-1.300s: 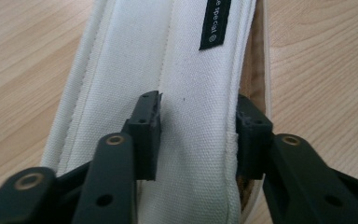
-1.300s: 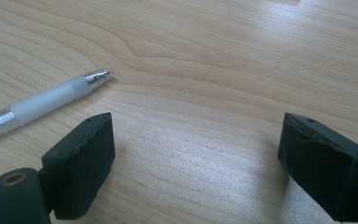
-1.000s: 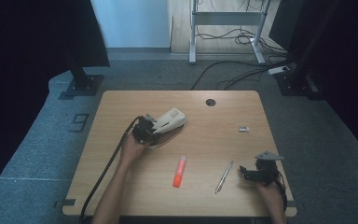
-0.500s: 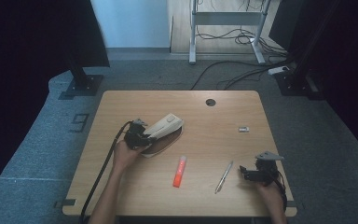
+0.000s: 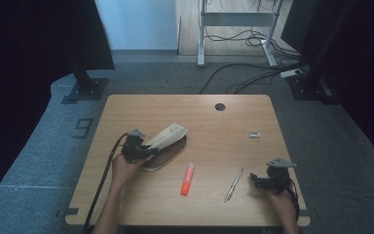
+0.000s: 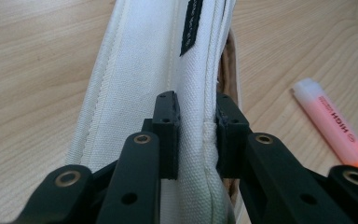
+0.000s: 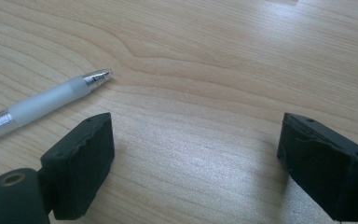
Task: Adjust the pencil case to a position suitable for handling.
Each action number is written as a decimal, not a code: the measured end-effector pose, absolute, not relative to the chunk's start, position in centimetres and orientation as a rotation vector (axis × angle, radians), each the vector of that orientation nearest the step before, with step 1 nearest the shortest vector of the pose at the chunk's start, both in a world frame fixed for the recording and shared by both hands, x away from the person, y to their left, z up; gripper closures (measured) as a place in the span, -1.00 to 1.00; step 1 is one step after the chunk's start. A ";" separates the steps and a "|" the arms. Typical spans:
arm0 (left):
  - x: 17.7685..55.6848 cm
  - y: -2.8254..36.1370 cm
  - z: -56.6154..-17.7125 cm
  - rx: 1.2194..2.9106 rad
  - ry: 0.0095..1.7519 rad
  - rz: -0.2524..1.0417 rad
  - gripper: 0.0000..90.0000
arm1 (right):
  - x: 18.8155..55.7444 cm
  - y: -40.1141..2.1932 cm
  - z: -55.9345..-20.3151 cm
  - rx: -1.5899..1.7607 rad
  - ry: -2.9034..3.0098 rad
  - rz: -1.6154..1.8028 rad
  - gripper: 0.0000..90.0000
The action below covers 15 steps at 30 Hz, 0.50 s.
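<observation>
Both grippers are showing matte black bodies. The left gripper (image 5: 137,147) is carrying a grey three-cornered plate on top and trailing a thick black cable toward the near table edge. The right gripper (image 5: 269,178) is wearing the same grey plate. Jaw arms are showing brass-ringed screw holes, and the square black pads (image 7: 81,161) are looking scuffed. Forearms are showing no sleeves.

Your left gripper (image 5: 145,152) clamped on the cream pencil case (image 5: 165,139), orange highlighter (image 5: 188,179) just beside it toward you, pen (image 5: 233,185) lying between highlighter and your open right gripper (image 5: 254,180), bare tabletop (image 5: 233,122) beyond, small clip (image 5: 255,134) far right.
</observation>
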<state>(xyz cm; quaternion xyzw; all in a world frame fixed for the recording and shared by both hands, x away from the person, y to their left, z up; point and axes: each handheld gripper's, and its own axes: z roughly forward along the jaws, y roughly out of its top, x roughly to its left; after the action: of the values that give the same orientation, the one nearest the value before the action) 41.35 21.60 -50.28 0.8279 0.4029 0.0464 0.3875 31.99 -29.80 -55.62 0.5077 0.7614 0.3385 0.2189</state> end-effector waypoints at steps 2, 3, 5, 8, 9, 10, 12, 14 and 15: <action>41.3 21.9 -50.4 2.085 1.026 0.102 0.64 | 32.0 -29.8 -55.6 1.405 2.107 0.937 -0.77; 41.3 22.1 -50.4 2.085 1.020 0.096 0.64 | 32.0 -29.8 -55.6 1.406 2.107 0.936 -0.76; 41.3 22.3 -50.2 2.080 1.020 0.089 0.64 | 32.0 -29.8 -55.6 1.406 2.107 0.936 -0.77; 41.3 22.6 -50.2 2.059 1.024 0.070 0.65 | 32.0 -29.8 -55.6 1.406 2.110 0.939 -0.77; 41.3 22.6 -50.2 2.059 1.024 0.070 0.66 | 32.0 -29.8 -55.6 1.406 2.110 0.939 -0.77; 41.3 22.9 -50.3 2.036 1.036 0.055 0.66 | 32.0 -29.8 -55.6 1.404 2.113 0.939 -0.78; 41.3 23.0 -50.2 2.022 1.040 0.053 0.67 | 32.0 -29.8 -55.6 1.401 2.115 0.940 -0.78; 41.2 23.1 -50.2 2.014 1.041 0.064 0.67 | 32.0 -29.8 -55.6 1.397 2.121 0.941 -0.79; 41.2 23.1 -50.2 2.011 1.042 0.066 0.67 | 32.0 -29.8 -55.6 1.397 2.121 0.941 -0.79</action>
<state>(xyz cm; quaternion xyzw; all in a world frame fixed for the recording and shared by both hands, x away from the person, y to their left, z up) 41.22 23.06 -50.16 0.8037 0.4166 0.0264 0.4240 32.03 -29.77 -55.62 0.5037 0.7649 0.3394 0.2147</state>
